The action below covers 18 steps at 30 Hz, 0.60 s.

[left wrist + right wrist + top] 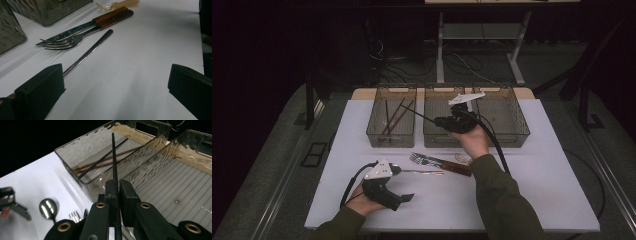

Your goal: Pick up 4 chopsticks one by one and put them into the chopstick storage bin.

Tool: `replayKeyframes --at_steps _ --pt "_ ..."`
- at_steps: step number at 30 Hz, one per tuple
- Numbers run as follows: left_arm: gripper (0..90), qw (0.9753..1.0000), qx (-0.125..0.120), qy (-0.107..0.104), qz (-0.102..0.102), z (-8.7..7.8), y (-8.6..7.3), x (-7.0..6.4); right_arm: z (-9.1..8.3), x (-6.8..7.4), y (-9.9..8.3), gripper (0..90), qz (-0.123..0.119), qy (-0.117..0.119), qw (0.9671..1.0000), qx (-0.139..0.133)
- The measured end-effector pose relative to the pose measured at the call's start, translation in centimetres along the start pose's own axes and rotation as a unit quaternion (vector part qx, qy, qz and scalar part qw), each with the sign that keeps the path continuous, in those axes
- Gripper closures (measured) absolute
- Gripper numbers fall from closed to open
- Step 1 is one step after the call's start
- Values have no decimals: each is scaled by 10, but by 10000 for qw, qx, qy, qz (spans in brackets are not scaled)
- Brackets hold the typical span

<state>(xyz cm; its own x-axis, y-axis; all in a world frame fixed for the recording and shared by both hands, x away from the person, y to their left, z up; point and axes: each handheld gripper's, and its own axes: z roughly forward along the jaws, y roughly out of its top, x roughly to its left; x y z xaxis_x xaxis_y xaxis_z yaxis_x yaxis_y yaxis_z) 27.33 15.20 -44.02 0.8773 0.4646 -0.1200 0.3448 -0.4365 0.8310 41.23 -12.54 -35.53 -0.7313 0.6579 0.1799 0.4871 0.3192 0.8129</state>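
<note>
My right gripper (439,121) (116,186) hovers over the middle bin (432,139), shut on a black chopstick (418,113) (113,157). The stick points left toward the left bin (373,122) (75,143), where several chopsticks (392,116) (100,162) lie. My left gripper (403,184) (116,77) rests open on the white table near the front left. A metal spoon (422,172) (87,52) lies beside its left jaw, bowl (48,207) nearest the gripper. Nothing sits between the left jaws.
A fork (418,159) (65,42), a wooden-handled knife (454,167) (82,27) and a clear amber plastic spoon (460,159) (117,4) lie mid-table. A third bin (512,135) stands at the back right. Cables trail from both grippers.
</note>
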Motion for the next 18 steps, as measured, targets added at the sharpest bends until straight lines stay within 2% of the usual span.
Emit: replayKeyframes --at_steps 14,18 --pt "0 10000 -21 -6 34 0 0 0 53 10 28 850 34 -207 9997 146" --pt "0 10000 -21 -18 32 1 0 0 68 14 36 850 -20 -311 9992 248"
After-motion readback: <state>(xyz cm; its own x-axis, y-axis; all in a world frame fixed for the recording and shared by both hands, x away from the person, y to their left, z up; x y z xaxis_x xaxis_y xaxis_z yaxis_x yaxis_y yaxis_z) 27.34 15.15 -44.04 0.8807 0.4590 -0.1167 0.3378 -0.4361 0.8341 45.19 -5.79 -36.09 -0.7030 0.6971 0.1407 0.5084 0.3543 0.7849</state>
